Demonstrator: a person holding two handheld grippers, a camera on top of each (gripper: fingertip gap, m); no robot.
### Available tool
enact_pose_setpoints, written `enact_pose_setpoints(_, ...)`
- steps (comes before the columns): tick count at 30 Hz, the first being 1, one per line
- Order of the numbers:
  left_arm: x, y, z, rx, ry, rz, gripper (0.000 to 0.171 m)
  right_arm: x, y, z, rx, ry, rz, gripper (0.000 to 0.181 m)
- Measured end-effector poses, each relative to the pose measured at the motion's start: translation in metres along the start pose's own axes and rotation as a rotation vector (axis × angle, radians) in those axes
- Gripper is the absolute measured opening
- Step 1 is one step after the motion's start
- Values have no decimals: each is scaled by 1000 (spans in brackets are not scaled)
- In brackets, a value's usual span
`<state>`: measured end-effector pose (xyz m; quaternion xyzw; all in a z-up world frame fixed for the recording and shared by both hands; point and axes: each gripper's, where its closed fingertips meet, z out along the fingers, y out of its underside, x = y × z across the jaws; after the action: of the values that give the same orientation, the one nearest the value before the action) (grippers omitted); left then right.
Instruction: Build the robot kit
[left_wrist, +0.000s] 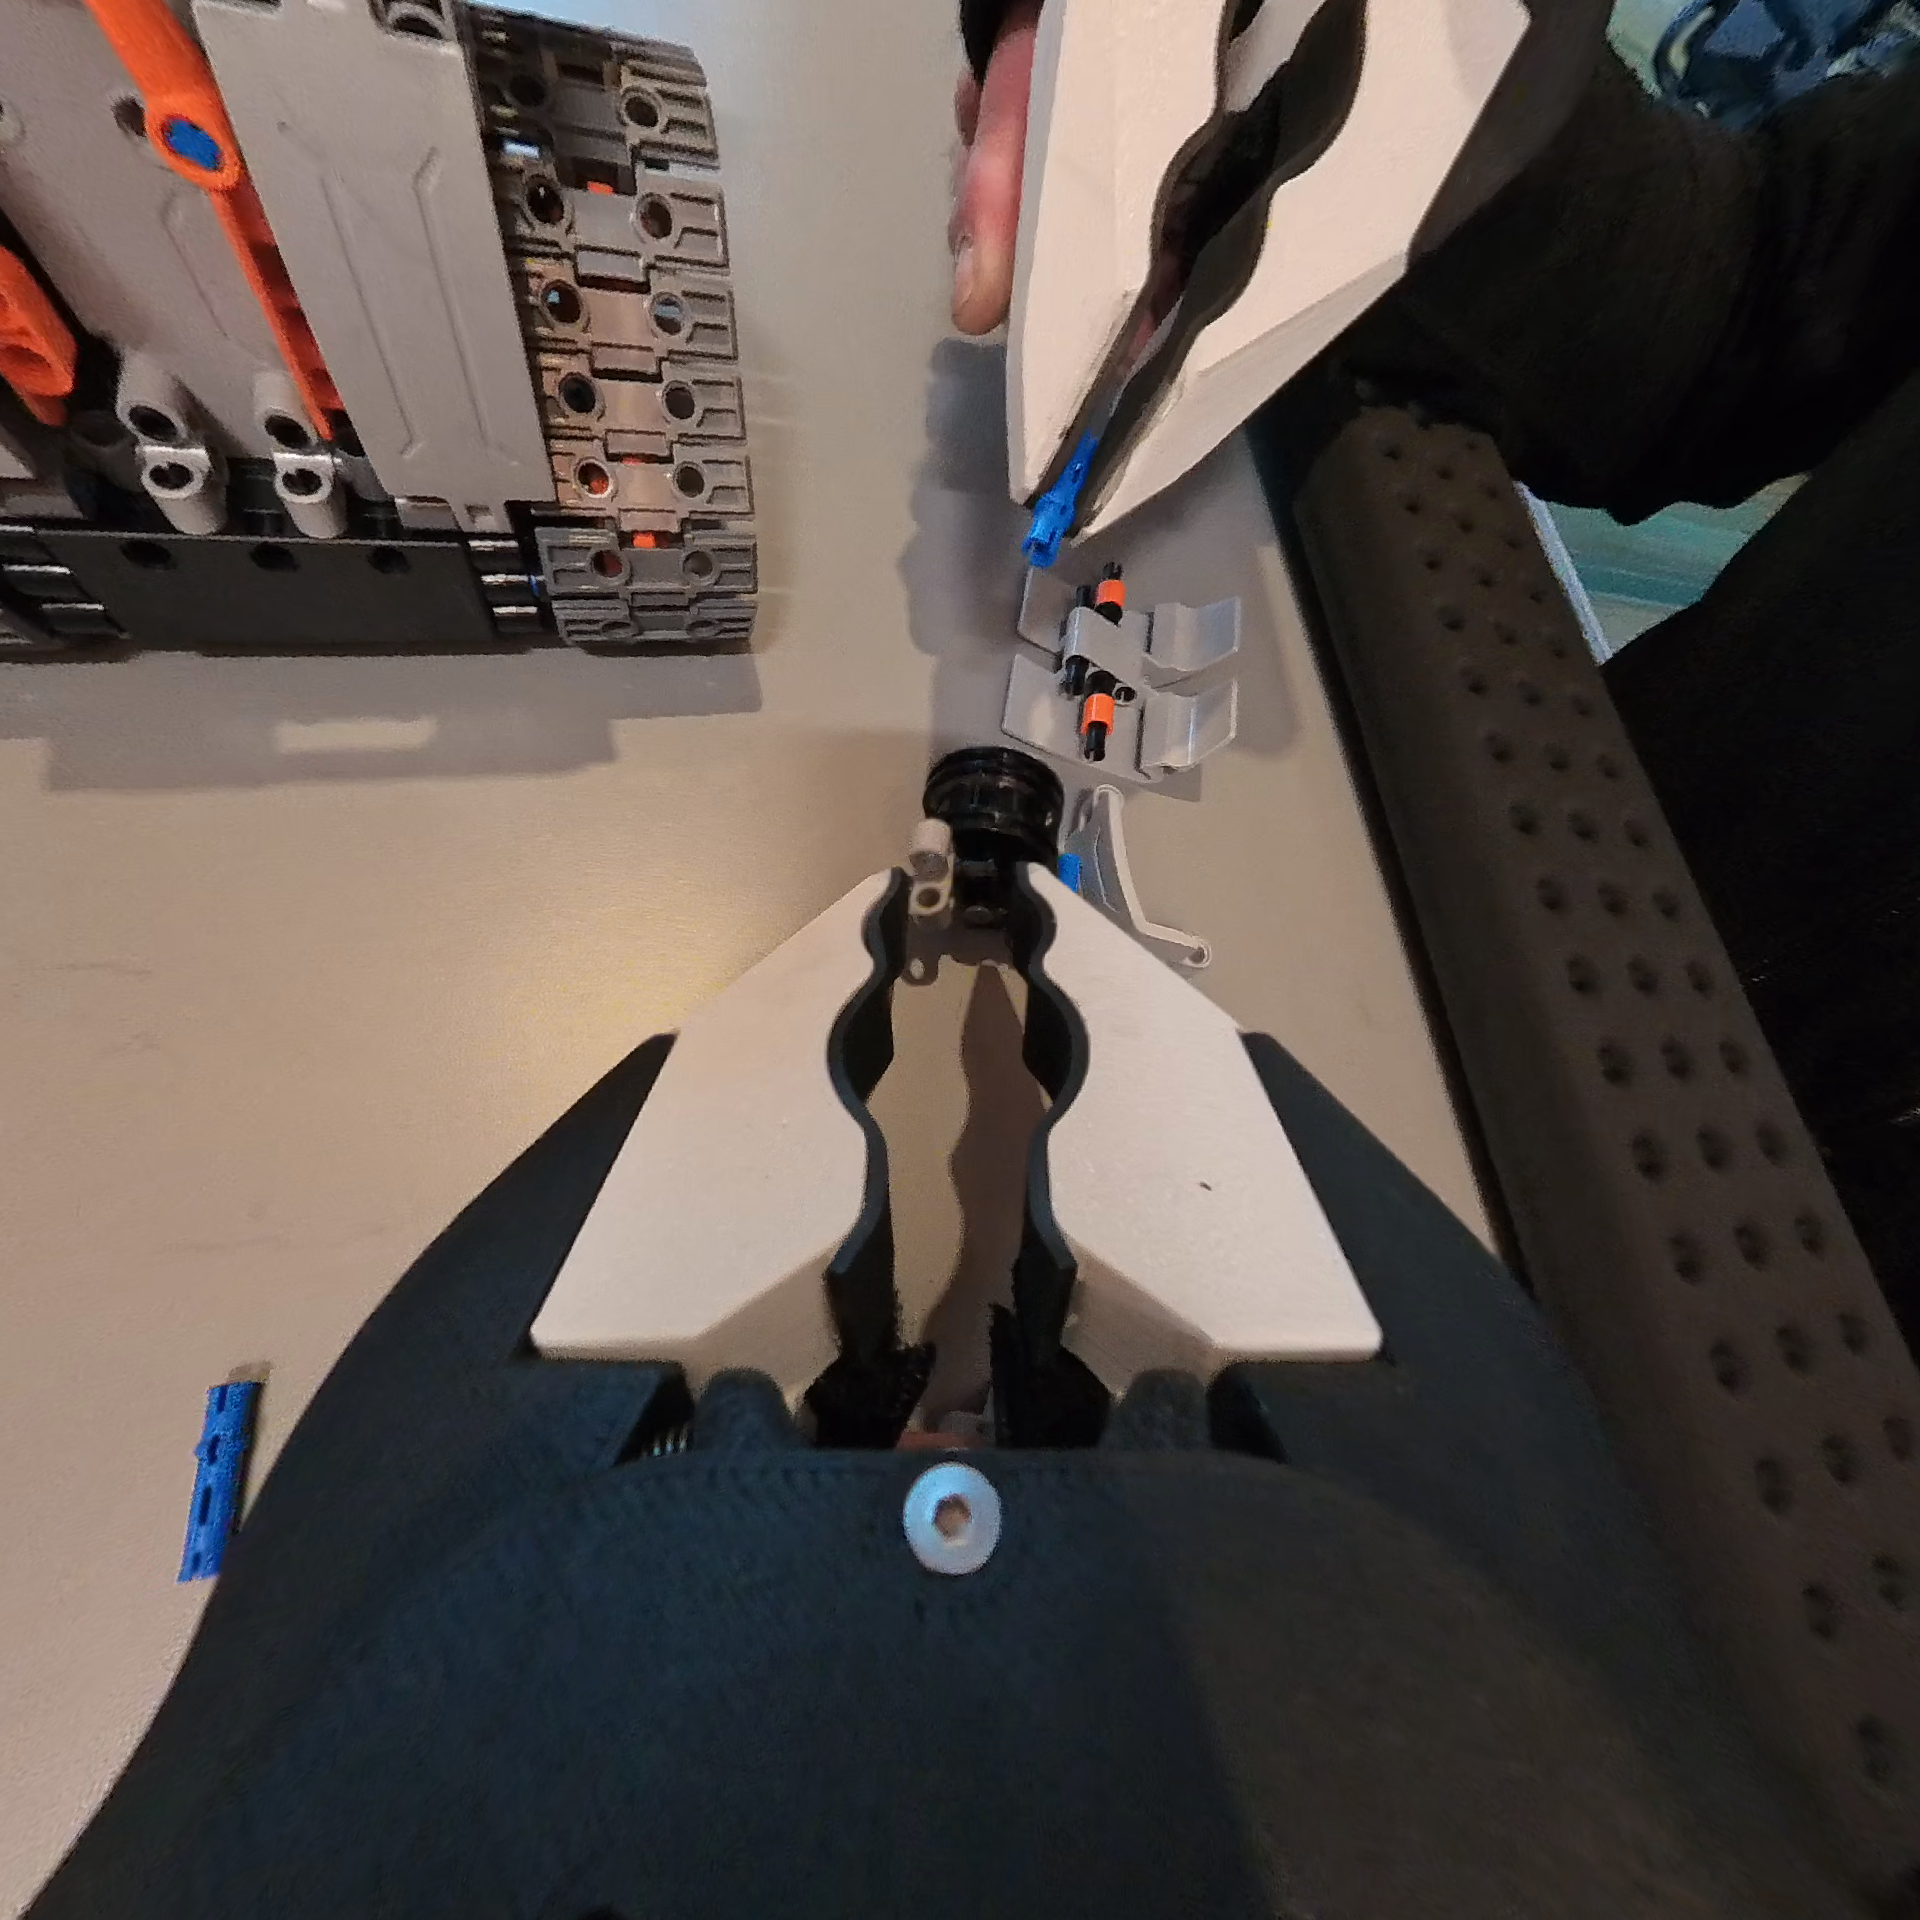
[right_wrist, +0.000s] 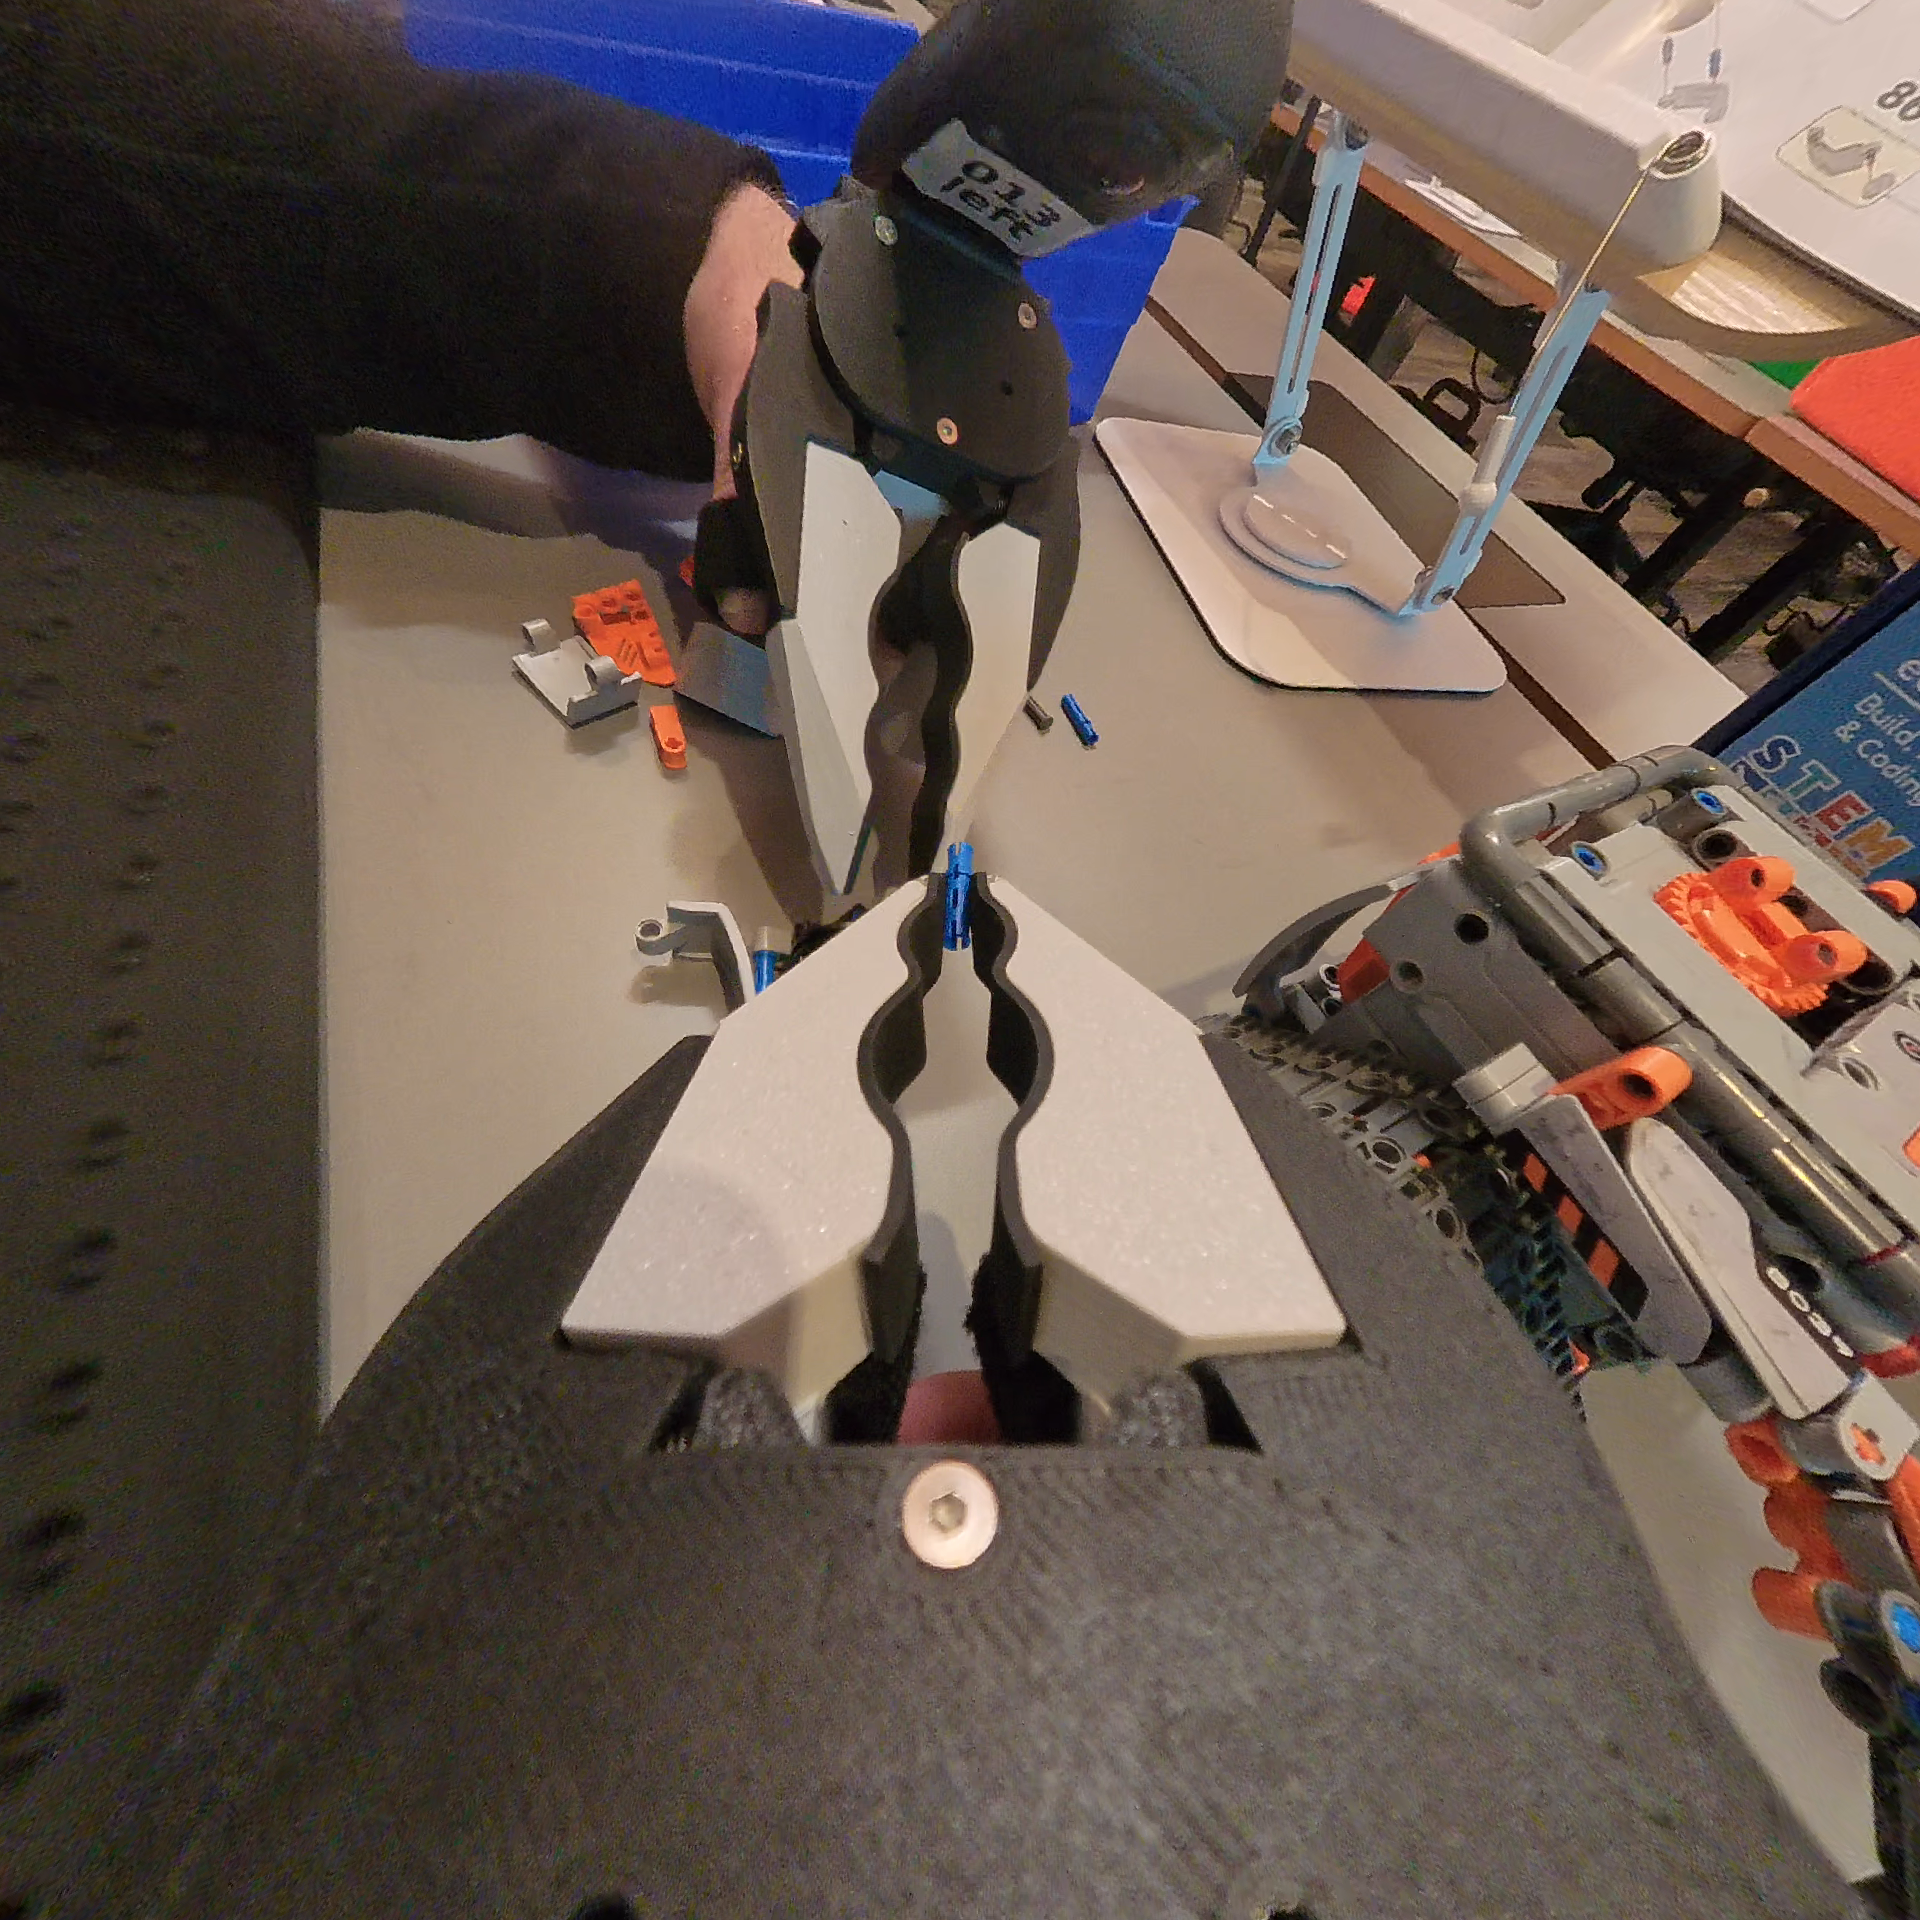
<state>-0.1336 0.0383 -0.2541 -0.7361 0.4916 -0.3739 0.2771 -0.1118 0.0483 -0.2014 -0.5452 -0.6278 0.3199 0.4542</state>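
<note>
My left gripper (left_wrist: 966, 904) is shut on a small black wheel piece (left_wrist: 992, 805) with a grey connector (left_wrist: 930, 862) on its side, low over the beige table (left_wrist: 416, 1039). My right gripper (right_wrist: 956, 899) is shut on a small blue pin (right_wrist: 958, 904) that sticks out past its tips. In the left wrist view the right gripper (left_wrist: 1075, 499) comes in from the top right with the blue pin (left_wrist: 1049, 525), a short way beyond the wheel piece. In the right wrist view the left gripper (right_wrist: 902, 857) points down just ahead of the pin.
A grey, black and orange tracked model (left_wrist: 416, 312) lies at the left, and at the right in the right wrist view (right_wrist: 1558, 1039). A grey panel assembly (left_wrist: 1122, 665) and a curved grey piece (left_wrist: 1117, 873) lie near the table edge. Loose orange and grey parts (right_wrist: 613, 644), a blue bin (right_wrist: 727, 62) and a stand (right_wrist: 1351, 540) lie farther off.
</note>
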Motion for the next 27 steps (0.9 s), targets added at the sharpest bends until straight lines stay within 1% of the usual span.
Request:
enact_pose_setpoints(5,-5,3,-2,-18,-30,17,11,0,-1,0,1,-1,-2,2)
enact_pose_setpoints(8,-12,6,0,-34,-64,26,12,0,0,0,1,-1,0,2)
enact_pose_setpoints(14,-12,-3,-1,7,-40,20,15,0,1,0,-4,-4,5,2)
enact_pose_setpoints(22,-7,2,5,-18,4,41,6,0,1,0,-4,-5,7,2)
enact_pose_setpoints(27,-4,4,8,-39,8,64,6,0,1,0,-1,-6,8,2)
